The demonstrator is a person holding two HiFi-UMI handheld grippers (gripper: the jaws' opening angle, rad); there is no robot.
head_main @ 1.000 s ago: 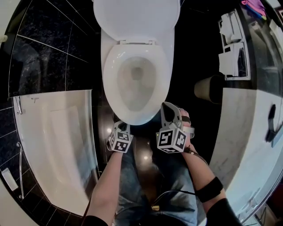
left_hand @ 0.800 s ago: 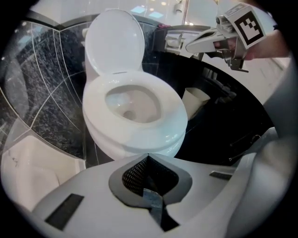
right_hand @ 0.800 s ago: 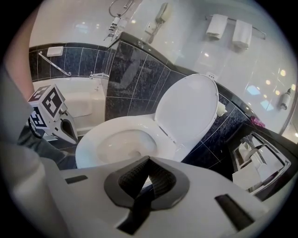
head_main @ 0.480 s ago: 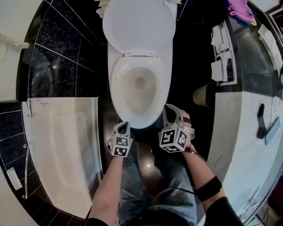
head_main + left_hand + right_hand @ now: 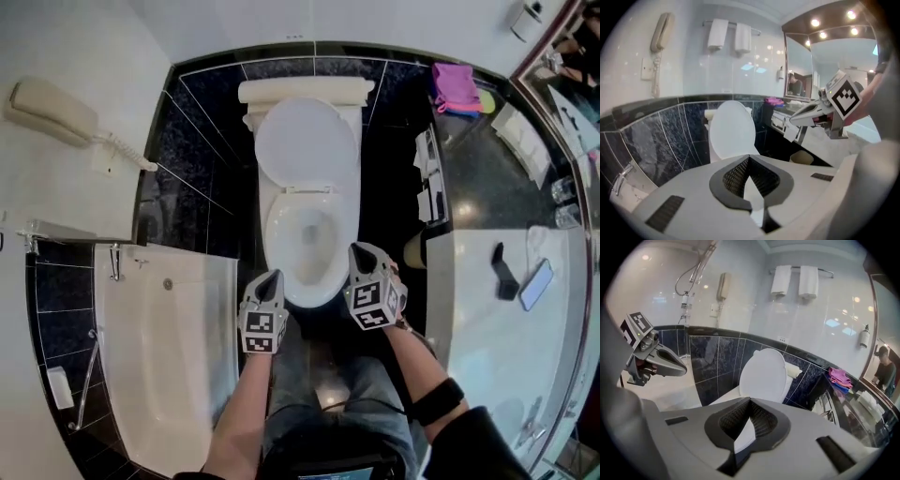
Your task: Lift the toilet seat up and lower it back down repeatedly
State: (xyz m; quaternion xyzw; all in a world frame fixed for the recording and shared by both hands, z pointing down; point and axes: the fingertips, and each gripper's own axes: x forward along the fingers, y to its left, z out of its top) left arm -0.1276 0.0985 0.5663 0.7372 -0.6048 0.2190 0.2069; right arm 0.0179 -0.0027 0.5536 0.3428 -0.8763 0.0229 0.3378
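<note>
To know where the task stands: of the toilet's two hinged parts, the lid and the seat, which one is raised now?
The lid: it stands upright at the back of the toilet, while the seat lies flat, lowered.

One toilet [image 5: 307,150], one wall phone [image 5: 52,111], one bathtub [image 5: 159,356], two hanging towels [image 5: 781,280] [image 5: 808,281] — and two hand-held grippers [image 5: 273,275] [image 5: 356,248].

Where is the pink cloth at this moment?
In the head view, the pink cloth lies at the upper right, on the far end of the dark counter, just right of the toilet tank.
</note>
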